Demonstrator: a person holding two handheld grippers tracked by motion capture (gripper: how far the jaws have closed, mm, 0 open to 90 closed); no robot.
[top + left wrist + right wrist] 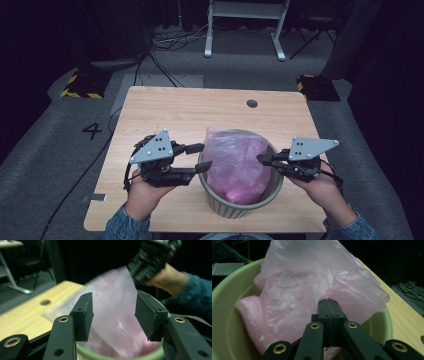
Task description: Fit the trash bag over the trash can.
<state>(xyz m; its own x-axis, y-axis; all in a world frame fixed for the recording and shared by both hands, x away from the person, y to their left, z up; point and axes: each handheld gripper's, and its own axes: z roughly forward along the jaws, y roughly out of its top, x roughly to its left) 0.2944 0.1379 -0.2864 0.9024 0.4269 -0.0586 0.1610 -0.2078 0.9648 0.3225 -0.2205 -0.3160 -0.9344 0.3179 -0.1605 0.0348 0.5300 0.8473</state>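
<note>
Pink plastic bag (234, 161) inside the pale green ribbed bin (240, 206), crumpled, bulging above the rim toward the far side. Bin near the front edge of the wooden desk (165, 107), about midway across.

At the left of the high view: left gripper (201, 156) in the person's left hand (145, 192), level with the bin's rim, pointing right at the bin's left wall. Jaws apart, one tip just beyond the rim, the other touching or just over it. Grey three-cornered plate on top. In the left gripper view: pads (84, 315) wide apart, pink film blurred in the gap behind them, nothing pressed between. Green rim just below the jaws; round hole (45, 302) in the desk farther off at the left.

At the middle: bag folded in loose layers, a thicker pink roll low against the bin's inner wall in the right gripper view (249, 315).

At the right: right gripper (261, 159) in the right hand (320, 187), reaching leftward over the bin's right rim into the bag. Jaws together, closed flat against each other in the right gripper view (329, 307), tips against the pink film; a thin layer pinched between them cannot be told. Blue denim sleeves at the bottom edge. Round hole (252, 103) near the desk's far edge.
</note>
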